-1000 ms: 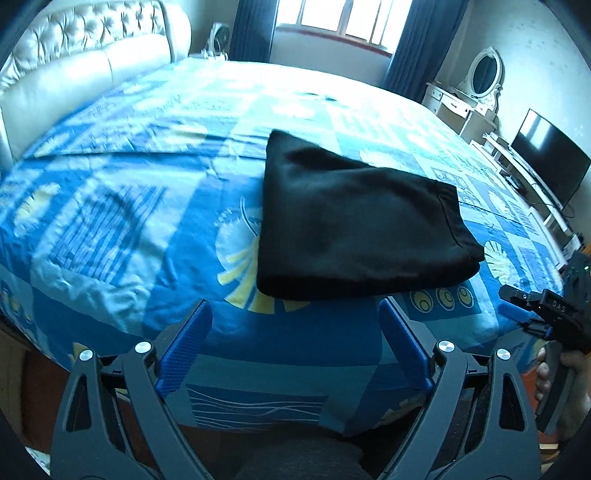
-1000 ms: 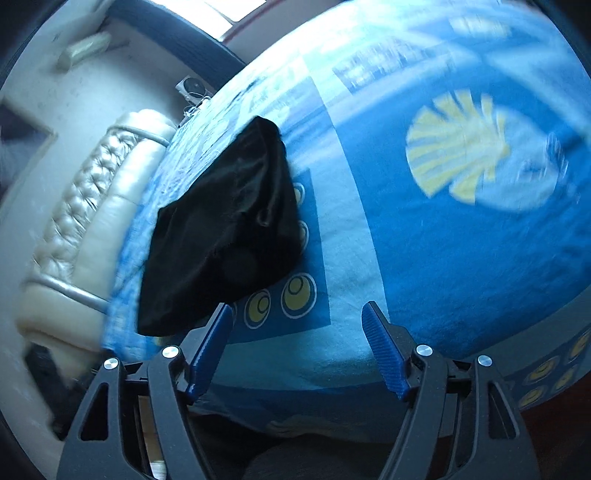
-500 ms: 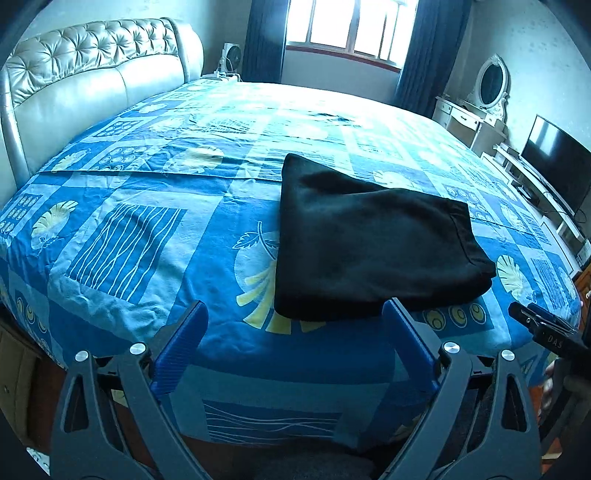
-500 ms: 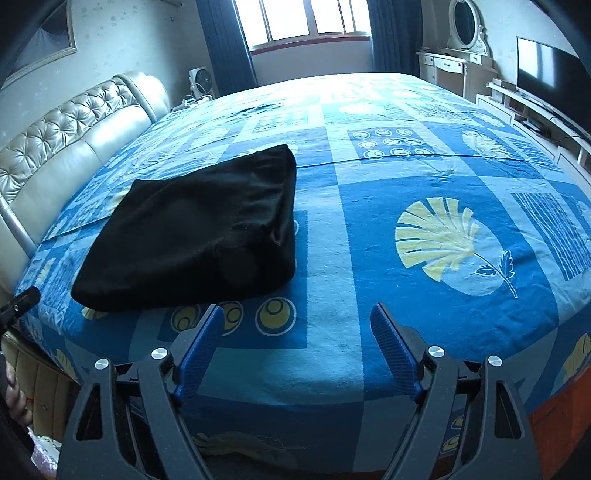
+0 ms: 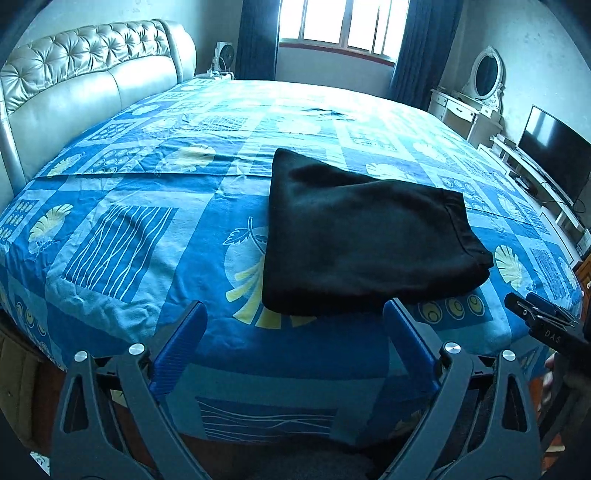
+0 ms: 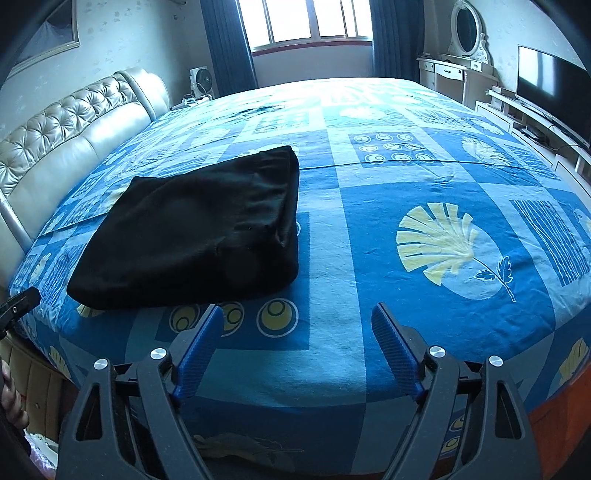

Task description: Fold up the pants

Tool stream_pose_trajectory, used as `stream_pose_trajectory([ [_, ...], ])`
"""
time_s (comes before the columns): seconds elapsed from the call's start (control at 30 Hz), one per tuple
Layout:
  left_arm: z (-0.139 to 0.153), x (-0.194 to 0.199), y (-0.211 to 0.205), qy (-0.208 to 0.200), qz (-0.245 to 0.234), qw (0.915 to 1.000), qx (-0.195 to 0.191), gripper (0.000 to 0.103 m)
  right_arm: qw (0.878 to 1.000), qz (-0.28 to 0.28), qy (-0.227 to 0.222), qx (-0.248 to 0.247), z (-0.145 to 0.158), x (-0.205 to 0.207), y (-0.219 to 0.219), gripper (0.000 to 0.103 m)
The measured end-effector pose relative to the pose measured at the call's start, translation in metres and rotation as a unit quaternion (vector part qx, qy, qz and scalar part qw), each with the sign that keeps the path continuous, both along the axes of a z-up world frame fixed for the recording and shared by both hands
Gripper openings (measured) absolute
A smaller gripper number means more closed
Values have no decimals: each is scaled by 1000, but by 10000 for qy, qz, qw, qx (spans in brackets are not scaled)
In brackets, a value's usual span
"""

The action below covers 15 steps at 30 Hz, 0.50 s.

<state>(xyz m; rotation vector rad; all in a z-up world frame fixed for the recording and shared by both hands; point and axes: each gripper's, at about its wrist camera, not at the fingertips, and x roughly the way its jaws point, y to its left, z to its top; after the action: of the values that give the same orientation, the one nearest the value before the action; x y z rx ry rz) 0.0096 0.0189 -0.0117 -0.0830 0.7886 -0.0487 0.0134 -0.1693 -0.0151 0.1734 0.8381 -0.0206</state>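
The black pants (image 5: 365, 236) lie folded into a compact rectangle on the blue patterned bedspread (image 5: 122, 236), near the bed's front edge. They also show in the right wrist view (image 6: 199, 236), left of centre. My left gripper (image 5: 295, 314) is open and empty, held back from the bed's edge just in front of the pants. My right gripper (image 6: 297, 317) is open and empty, off the bed edge to the right of the pants. Its tip shows at the right of the left wrist view (image 5: 535, 317).
A padded cream headboard (image 5: 74, 85) runs along the left. A white dressing table with an oval mirror (image 5: 480, 88) and a TV (image 5: 557, 162) on a low stand line the right wall. A window with dark blue curtains (image 5: 332, 26) is at the back.
Both grippers have drawn back and lifted away from the bed, and the right one has levelled out from a tilt. The pants have not moved.
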Motion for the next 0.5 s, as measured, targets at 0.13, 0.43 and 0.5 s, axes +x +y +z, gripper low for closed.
stream_pose_trajectory([
  [0.13, 2, -1, -4, -60, -19, 9999, 82, 96, 10000, 1, -17, -27, 1, -1, 2, 83],
  [0.43, -1, 2, -3, 64, 21, 9999, 92, 96, 9999, 19, -5, -128, 1, -2, 8, 85],
  [0.5, -1, 2, -2, 63, 39, 9999, 105, 96, 9999, 41, -14, -147, 1, -2, 9, 85],
])
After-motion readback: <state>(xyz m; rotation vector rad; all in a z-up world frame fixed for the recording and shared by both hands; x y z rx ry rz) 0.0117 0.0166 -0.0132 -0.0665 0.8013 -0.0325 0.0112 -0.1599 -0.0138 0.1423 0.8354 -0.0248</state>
